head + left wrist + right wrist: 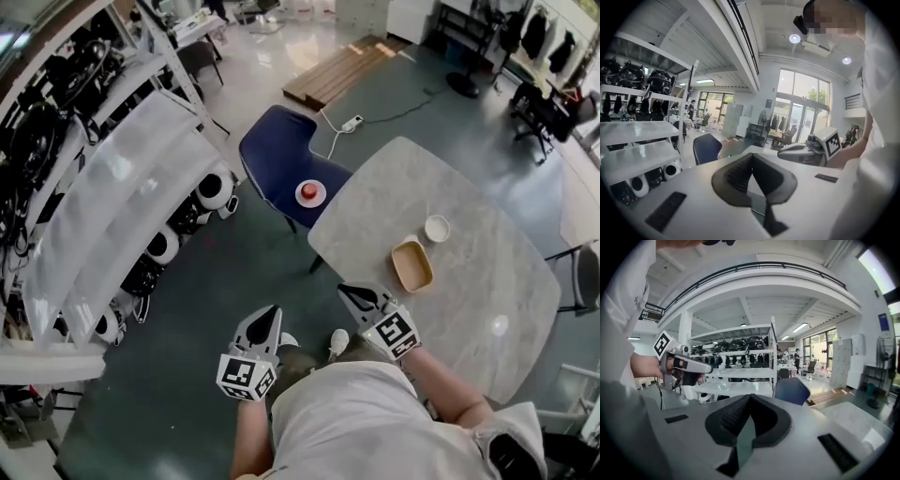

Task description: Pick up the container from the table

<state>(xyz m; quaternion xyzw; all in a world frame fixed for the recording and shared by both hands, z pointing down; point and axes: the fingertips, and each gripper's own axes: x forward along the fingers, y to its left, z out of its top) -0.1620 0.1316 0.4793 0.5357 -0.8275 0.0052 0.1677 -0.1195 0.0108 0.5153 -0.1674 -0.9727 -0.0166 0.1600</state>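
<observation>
Standing at the near corner of a pale marble surface (pixel 487 281), a person holds both tools low and close to the body. The left tongs (pixel 270 313) hang over the dark floor, off the surface's edge; their own view shows the black pads pressed together at the tip with nothing between them. The right tongs (pixel 350 293) sit just over the surface's near corner, likewise closed and empty. The tan container (pixel 412 265) lies on the surface ahead of the right tongs, apart from them, open side up. A small white bowl (pixel 437 228) stands just beyond it, near but not touching. A blue chair (pixel 277 155) stands at the far corner with a red thing on a white plate (pixel 310 192) on its seat. White shelves (pixel 122 206) run along the left
</observation>
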